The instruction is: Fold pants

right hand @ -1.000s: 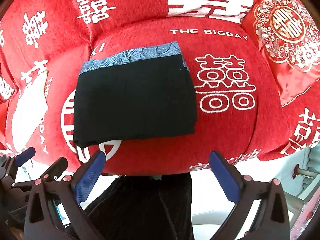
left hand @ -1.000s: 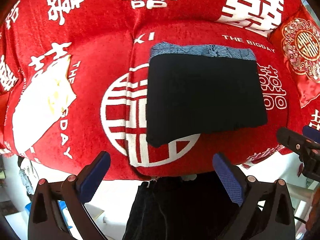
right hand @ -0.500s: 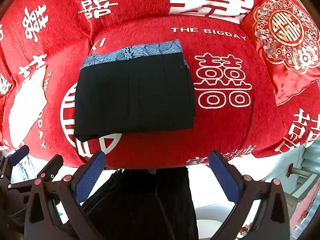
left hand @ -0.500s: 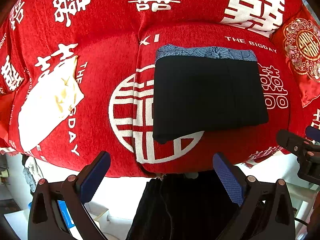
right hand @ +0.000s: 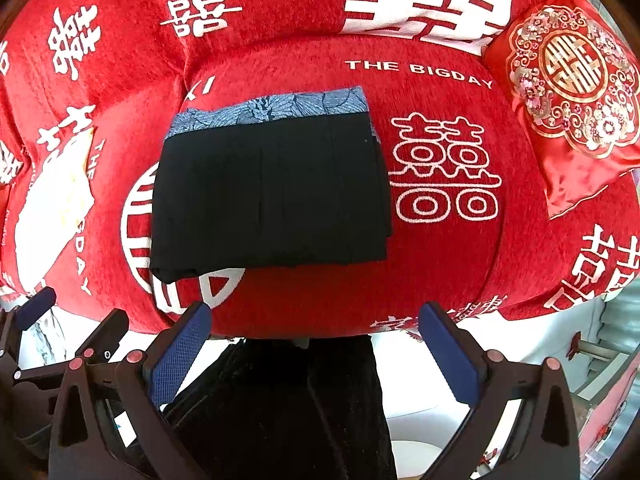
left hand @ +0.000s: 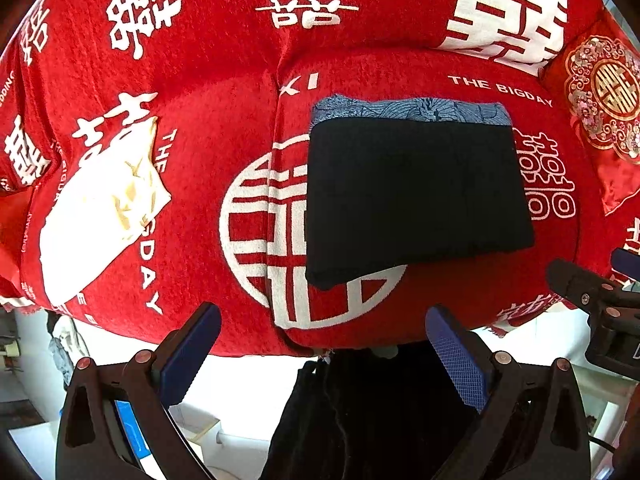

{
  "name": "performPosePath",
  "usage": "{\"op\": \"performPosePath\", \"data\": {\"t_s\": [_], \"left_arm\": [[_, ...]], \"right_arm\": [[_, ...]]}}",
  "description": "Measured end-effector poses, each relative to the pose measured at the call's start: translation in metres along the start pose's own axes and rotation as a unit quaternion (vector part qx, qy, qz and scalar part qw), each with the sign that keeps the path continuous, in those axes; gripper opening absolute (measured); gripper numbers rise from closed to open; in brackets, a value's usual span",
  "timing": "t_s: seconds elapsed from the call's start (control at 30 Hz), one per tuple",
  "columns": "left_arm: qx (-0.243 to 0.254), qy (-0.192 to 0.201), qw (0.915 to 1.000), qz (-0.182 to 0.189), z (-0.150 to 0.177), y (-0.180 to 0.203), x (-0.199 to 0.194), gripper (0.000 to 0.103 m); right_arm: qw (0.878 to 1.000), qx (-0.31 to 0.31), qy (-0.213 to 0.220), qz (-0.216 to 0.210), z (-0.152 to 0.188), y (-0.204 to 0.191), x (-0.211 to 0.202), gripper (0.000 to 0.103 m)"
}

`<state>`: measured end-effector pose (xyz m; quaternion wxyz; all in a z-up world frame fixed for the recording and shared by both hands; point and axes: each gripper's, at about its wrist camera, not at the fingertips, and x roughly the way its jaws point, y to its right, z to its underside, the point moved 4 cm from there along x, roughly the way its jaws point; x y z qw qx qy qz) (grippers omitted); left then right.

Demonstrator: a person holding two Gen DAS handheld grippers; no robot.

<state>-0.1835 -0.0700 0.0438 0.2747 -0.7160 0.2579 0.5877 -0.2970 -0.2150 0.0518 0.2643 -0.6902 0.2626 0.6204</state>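
The red sofa cover (right hand: 440, 280) reads "THE BIGDAY" in white, with "XI" beside it. White double-happiness characters 囍 repeat across it.

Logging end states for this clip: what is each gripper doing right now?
Left gripper: open, holding nothing.
Right gripper: open, holding nothing.
The folded black pants lie on the red sofa cover, untouched.

Both wrist views overlook the same pants (left hand: 416, 192).

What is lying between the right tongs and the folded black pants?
Only bare red sofa cover, seen in the right wrist view. The right tongs, open, hang off the seat's front edge; the folded black pants lie farther back.
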Motion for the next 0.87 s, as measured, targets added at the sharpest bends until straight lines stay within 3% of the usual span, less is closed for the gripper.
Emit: {"op": "performPosePath", "data": {"t_s": [0.87], "left_arm": [[0.015,0.007,0.9998,0.01,-0.002,0.0042,-0.0044,0.103]], "right_arm": [[1.0,-0.004,0.0,0.004,-0.0034,0.0005,0.0008,0.103]]}}
